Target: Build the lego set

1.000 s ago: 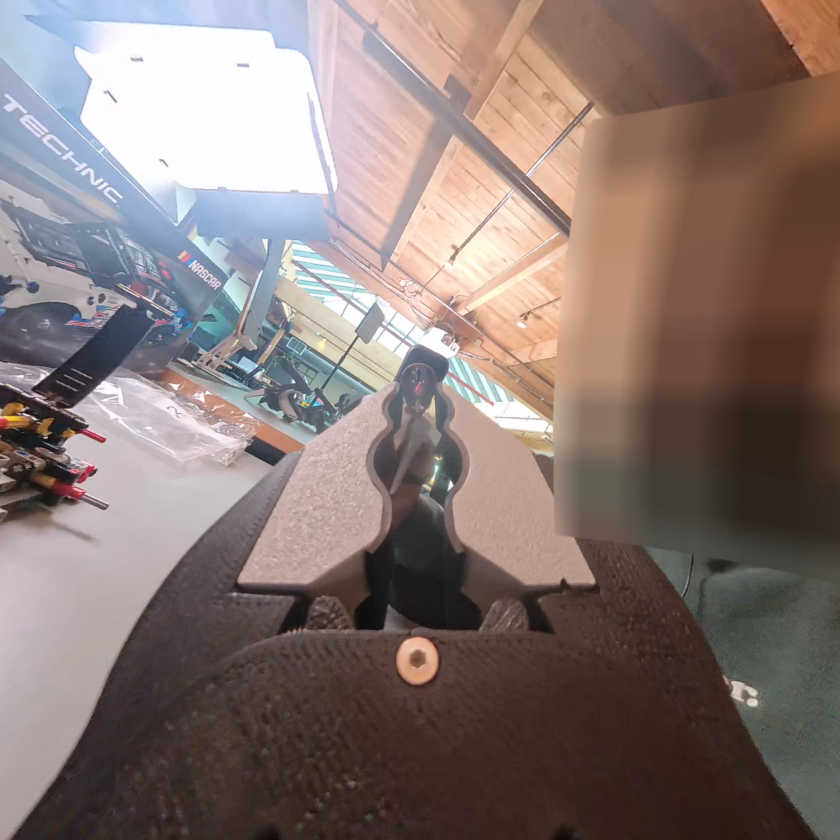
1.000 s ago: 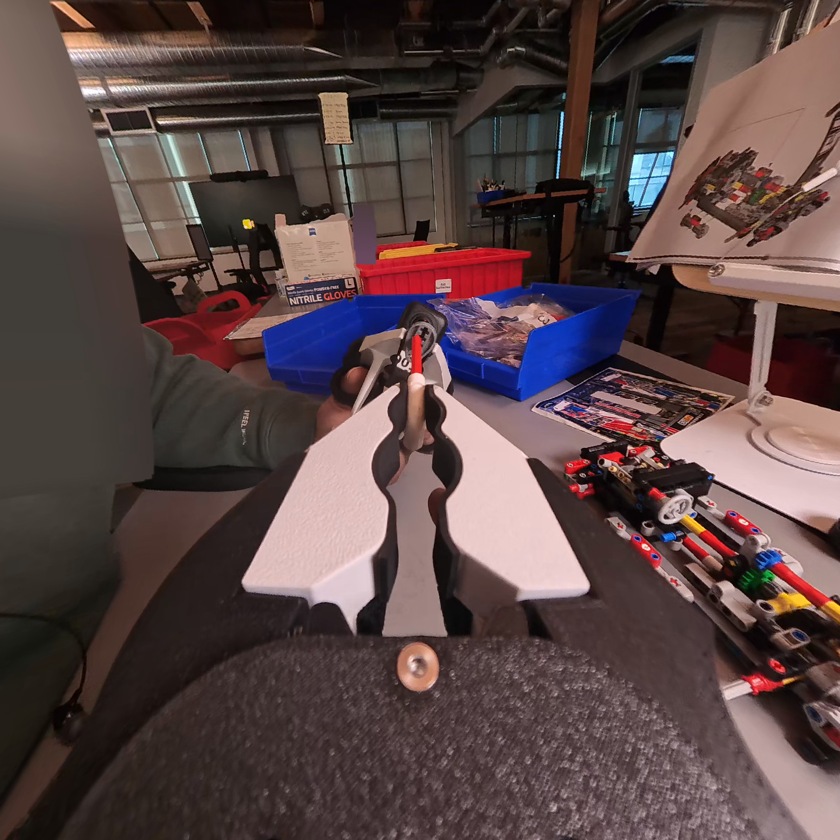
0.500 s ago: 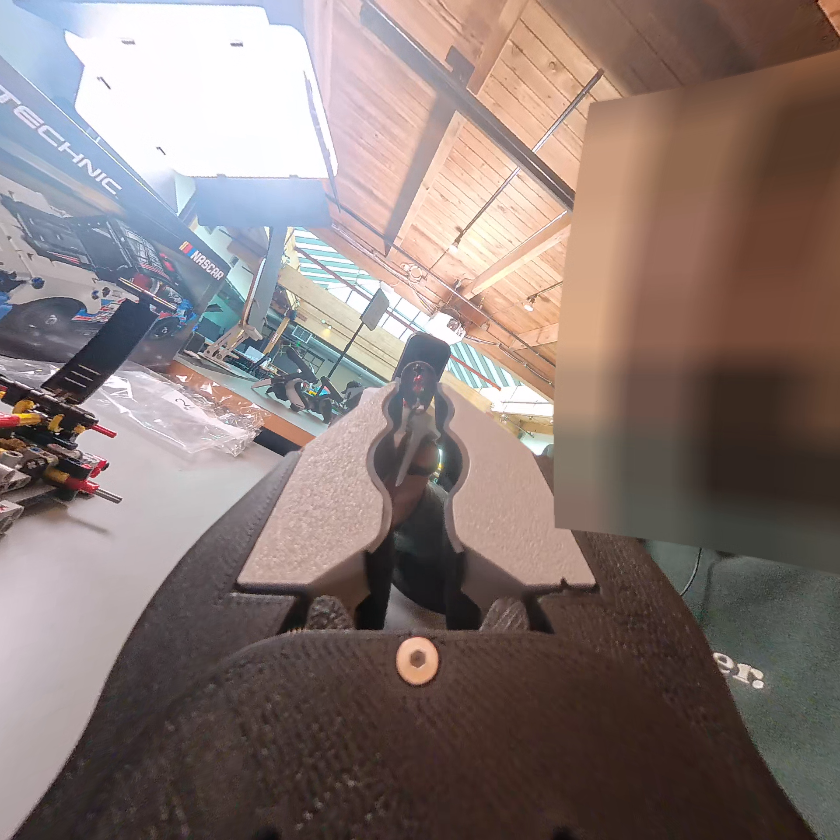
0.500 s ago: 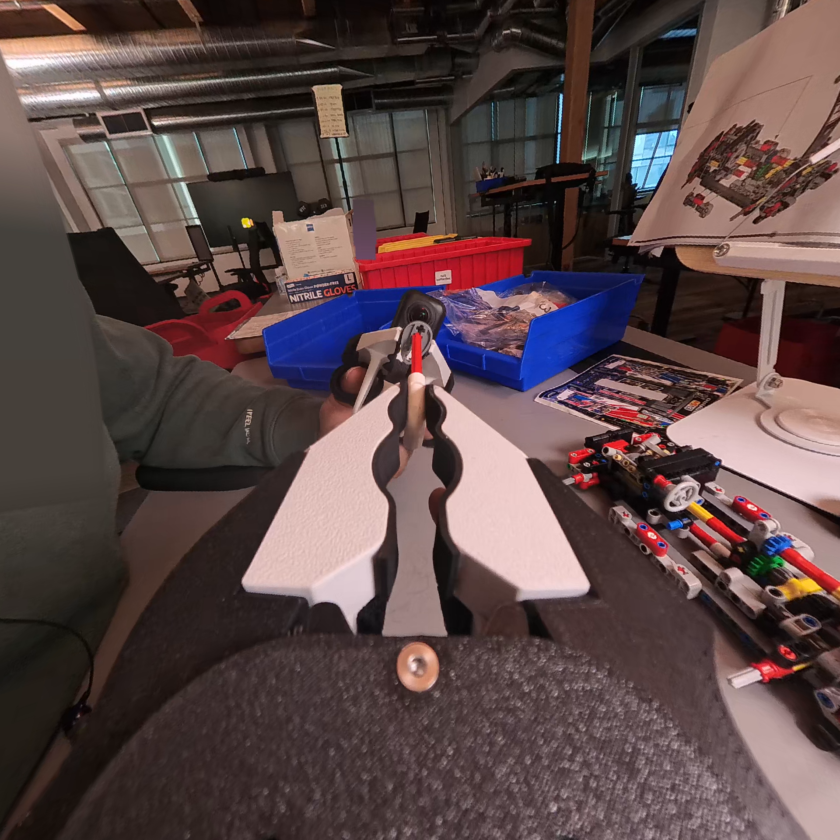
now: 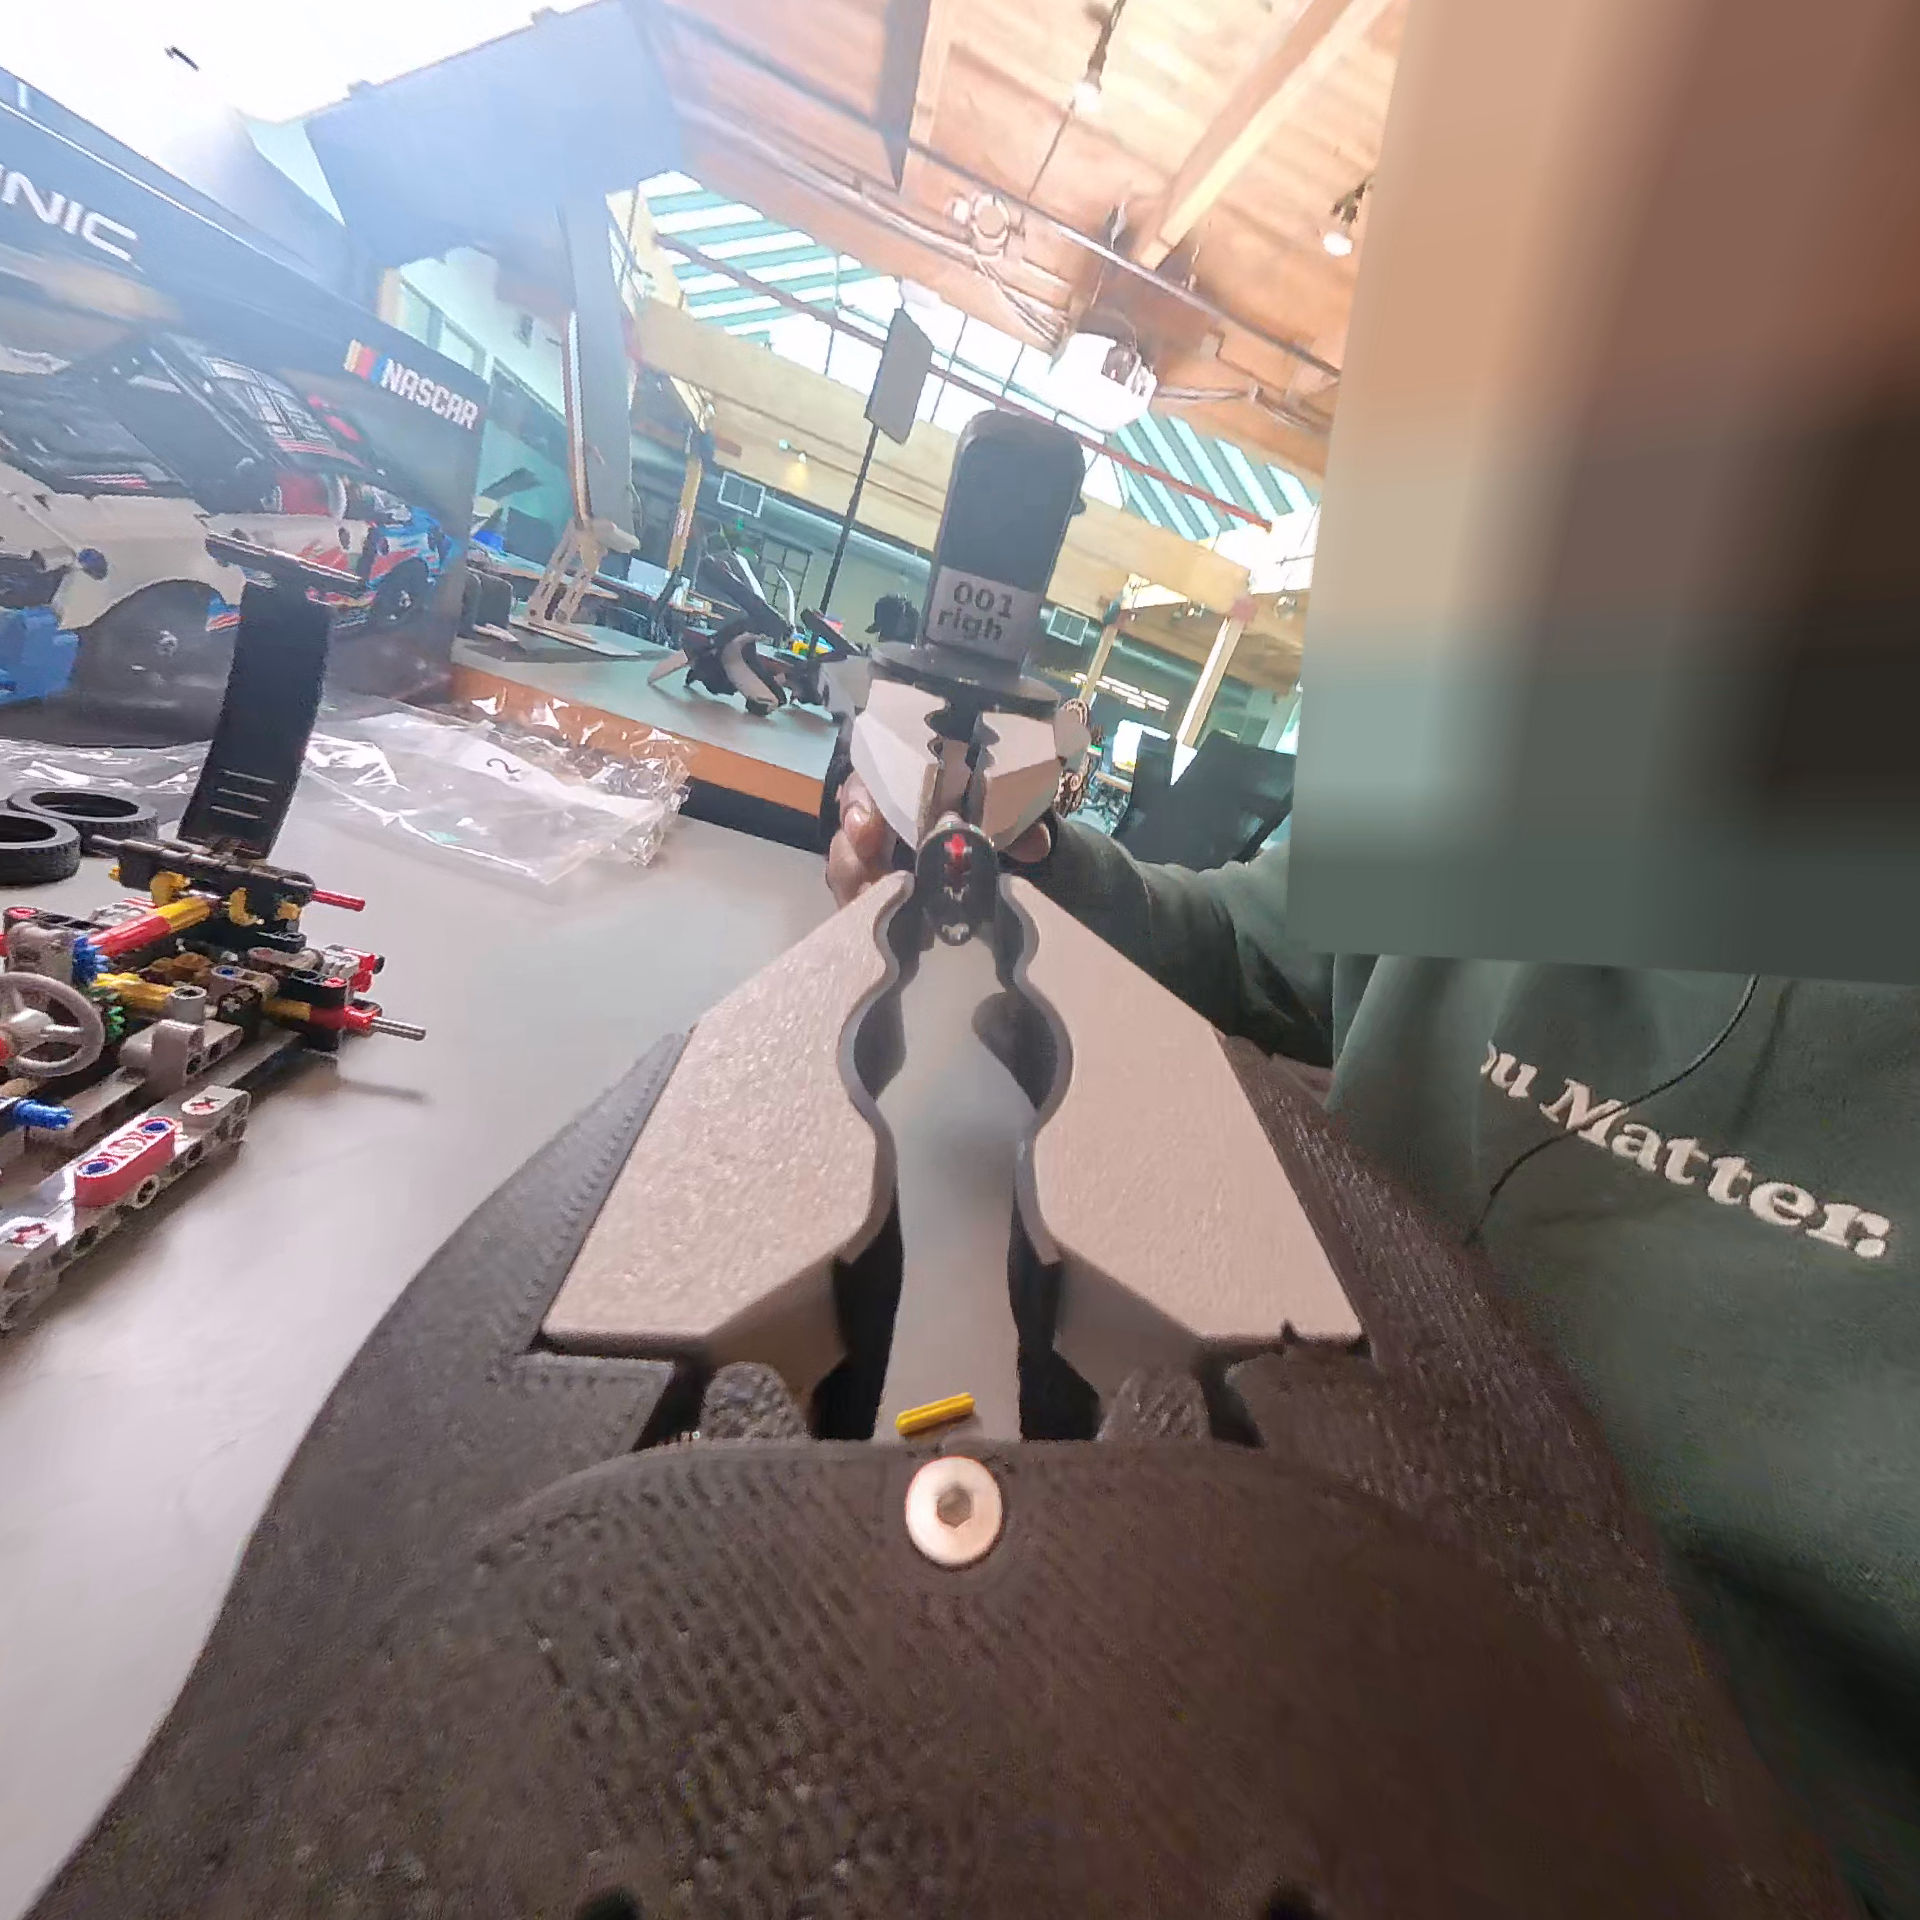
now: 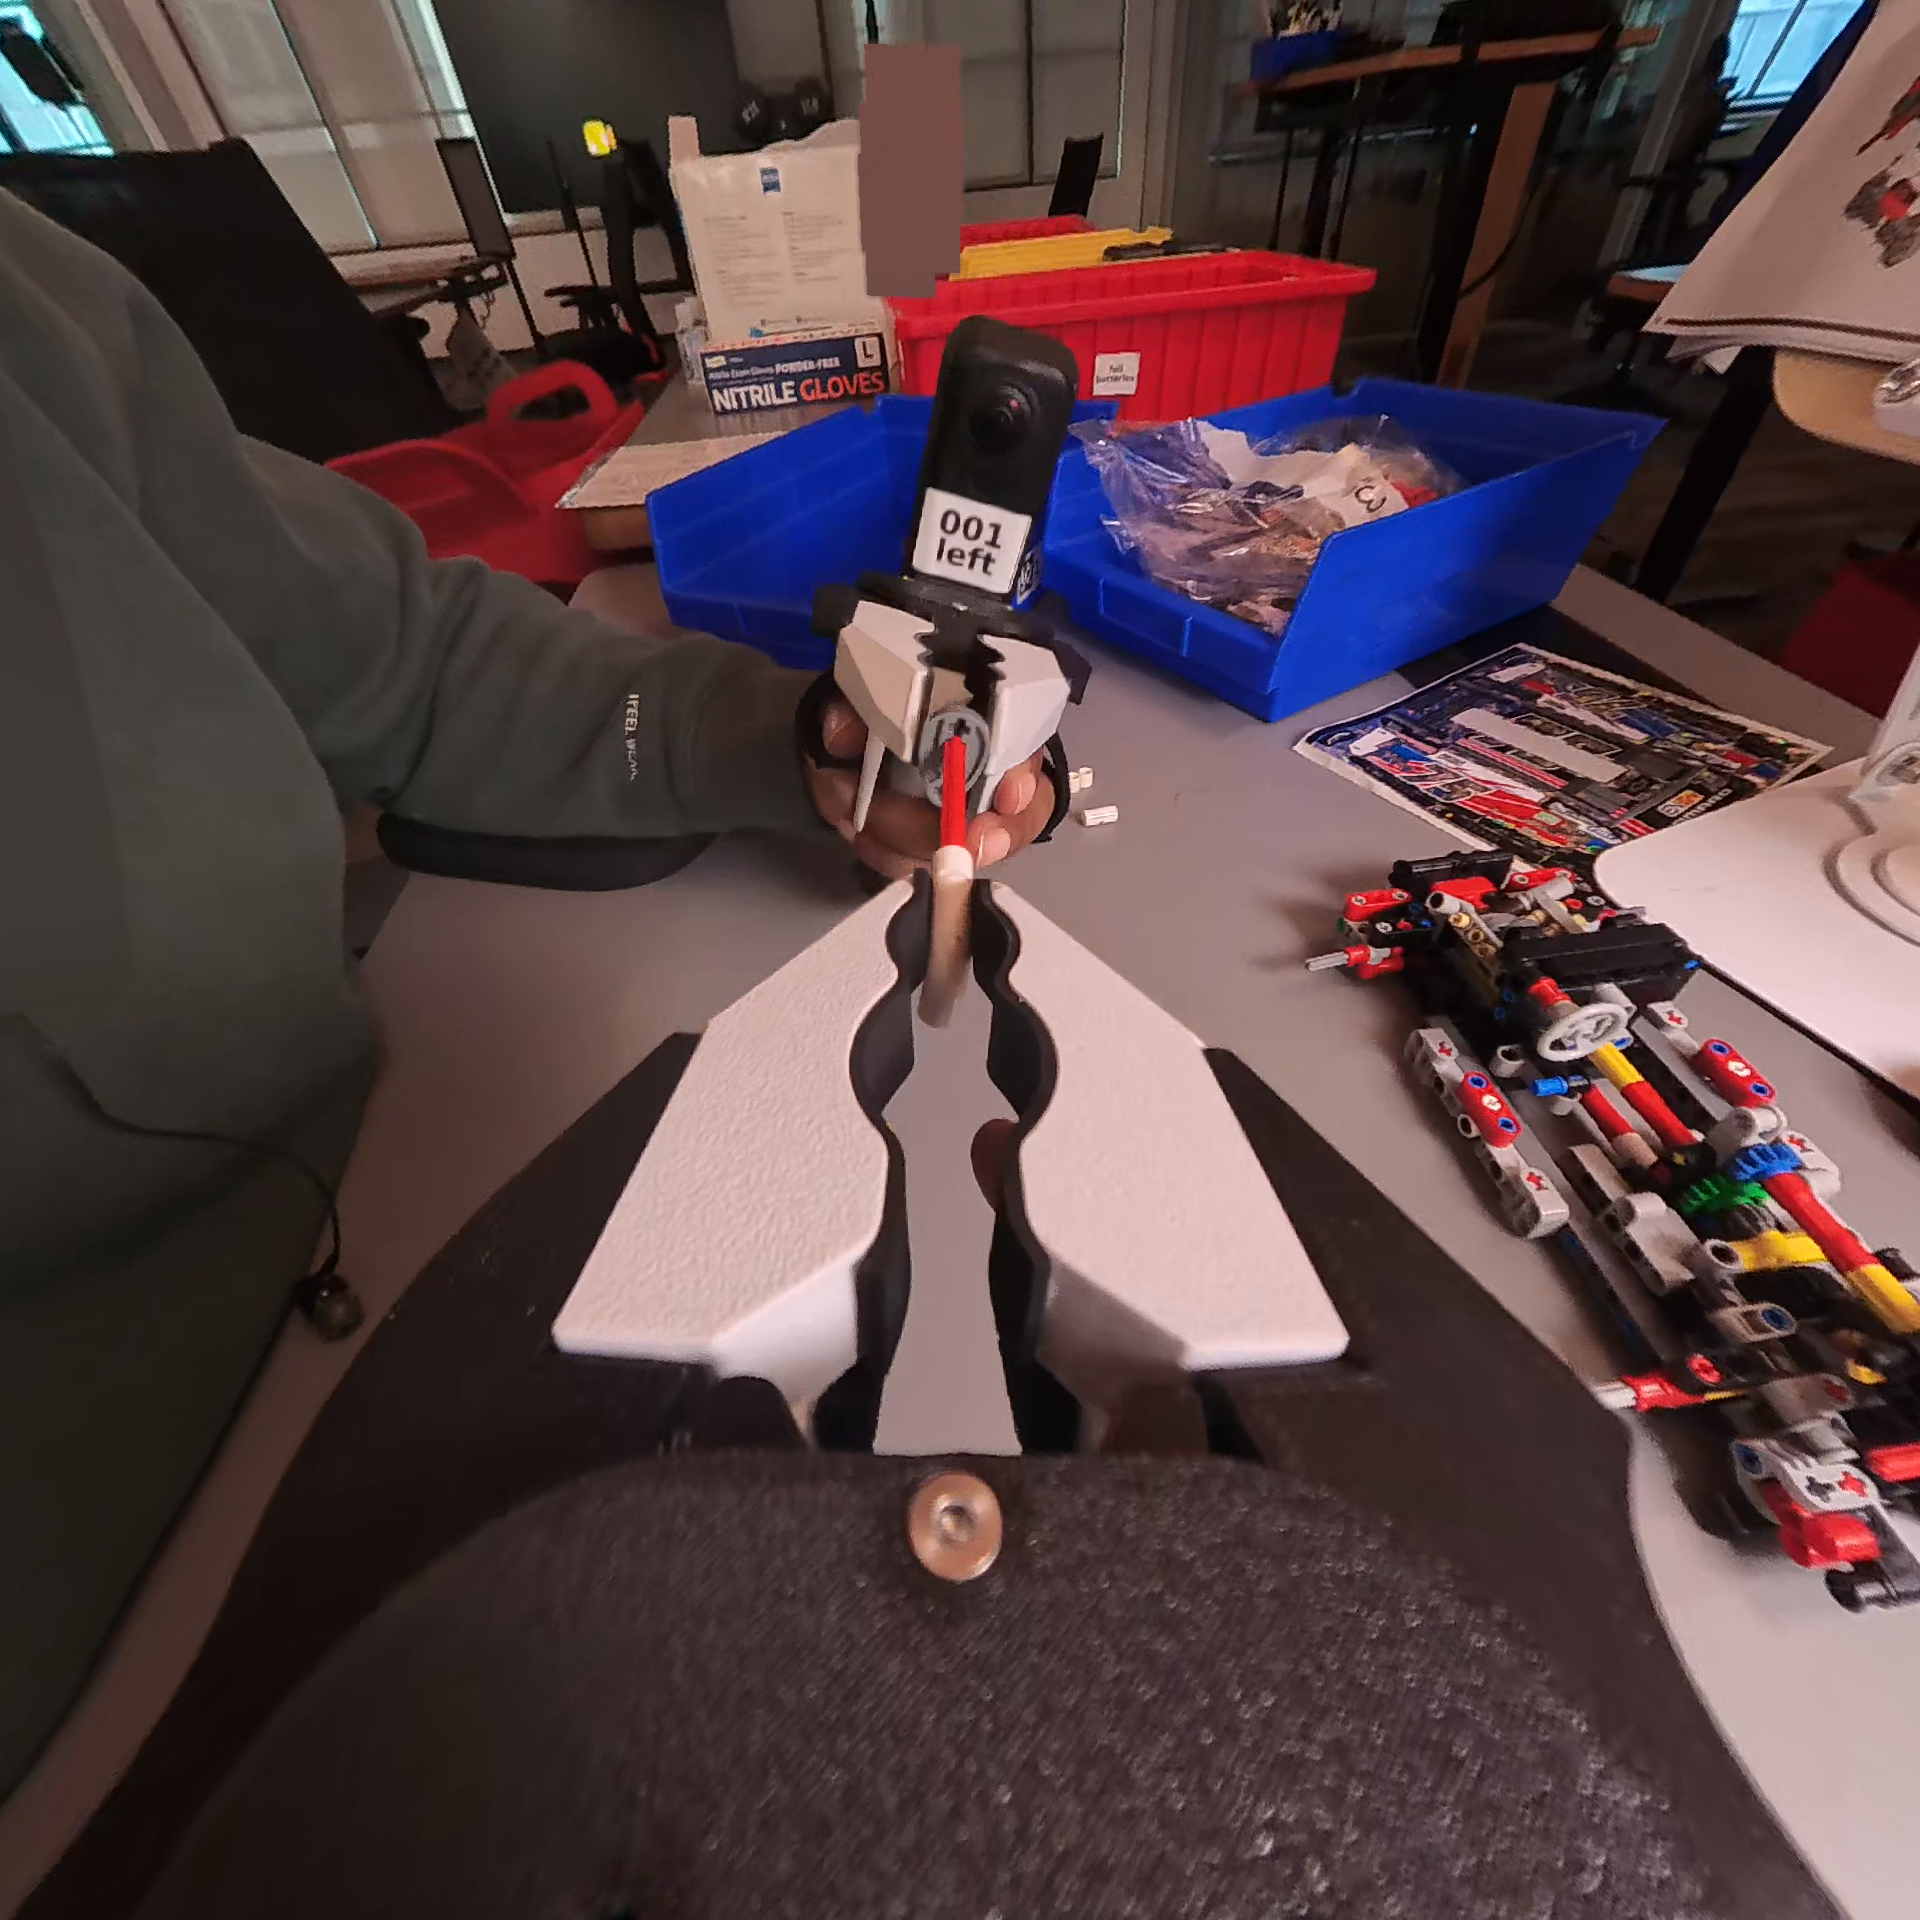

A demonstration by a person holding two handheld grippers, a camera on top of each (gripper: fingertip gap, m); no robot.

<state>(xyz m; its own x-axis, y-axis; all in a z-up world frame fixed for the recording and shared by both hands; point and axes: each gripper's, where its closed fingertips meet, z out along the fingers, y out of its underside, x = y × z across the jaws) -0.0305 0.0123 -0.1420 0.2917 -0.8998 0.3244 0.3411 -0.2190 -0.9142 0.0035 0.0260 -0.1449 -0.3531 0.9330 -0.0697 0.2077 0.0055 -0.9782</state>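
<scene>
In the left wrist view, the left gripper (image 5: 953, 906) is clenched on a small grey wheel (image 5: 952, 902), seen from its dark side, with a red axle end at its centre. The right gripper (image 5: 951, 790) faces it, just beyond. As a judgement, the axle is already seated in the wheel and the two grippers have not yet let go. A partly built brick chassis (image 5: 156, 997) lies near the left edge of the grey table (image 5: 499, 1039), with a clear plastic bag (image 5: 457, 779) behind it.

In the right wrist view, the right gripper (image 6: 948, 914) grasps a pale sleeve (image 6: 948, 940) on the near end of the red axle (image 6: 953, 779), whose far end sits in the wheel (image 6: 951, 740) held by the left gripper (image 6: 951, 743). Toward the far edge of the table (image 6: 1195, 862) stand two blue bins: one (image 6: 1382, 613) holds a bag of parts (image 6: 1247, 499), the other (image 6: 769, 520) shows no contents from here. A red bin (image 6: 1143, 322) stands behind; its inside is hidden.
</scene>
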